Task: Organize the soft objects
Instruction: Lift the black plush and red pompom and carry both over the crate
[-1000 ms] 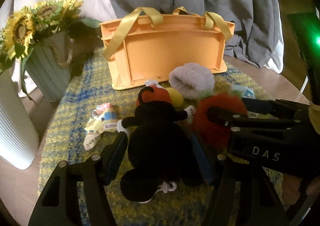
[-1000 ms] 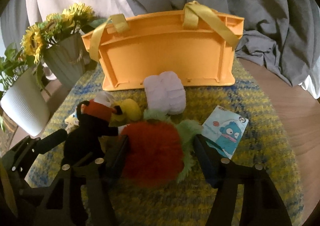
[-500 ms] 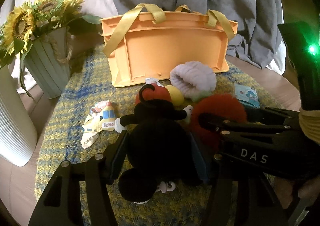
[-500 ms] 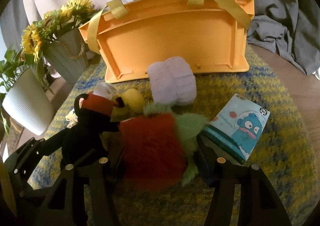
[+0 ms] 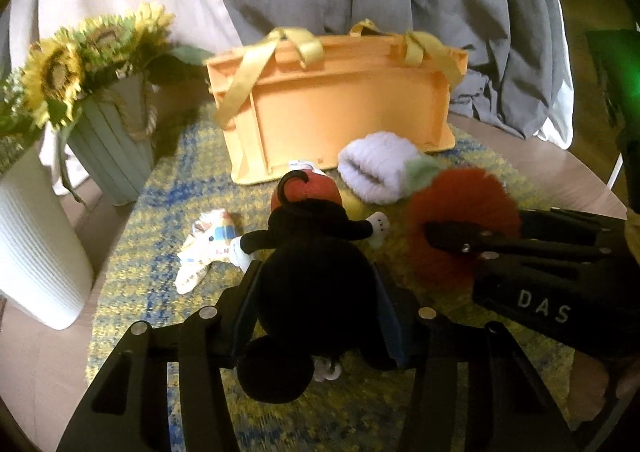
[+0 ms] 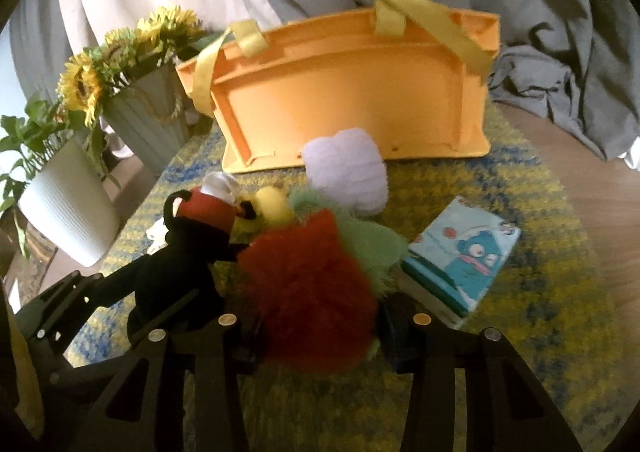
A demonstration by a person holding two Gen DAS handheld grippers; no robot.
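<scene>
Orange basket (image 5: 336, 120) stands at the back of the table's mat (image 5: 160, 220), its near wall stiff. In front lie two light, compressible toys. Black plush mouse (image 5: 316, 284): left tongs (image 5: 316, 308) pinch its body, the sound place to hold. Red furry toy (image 6: 308, 288): right tongs (image 6: 316, 316) grip its bulk; the pile may slip. Compared with a second ago, both tongs have narrowed from straddling to squeezing, and both toys look slightly raised.
</scene>
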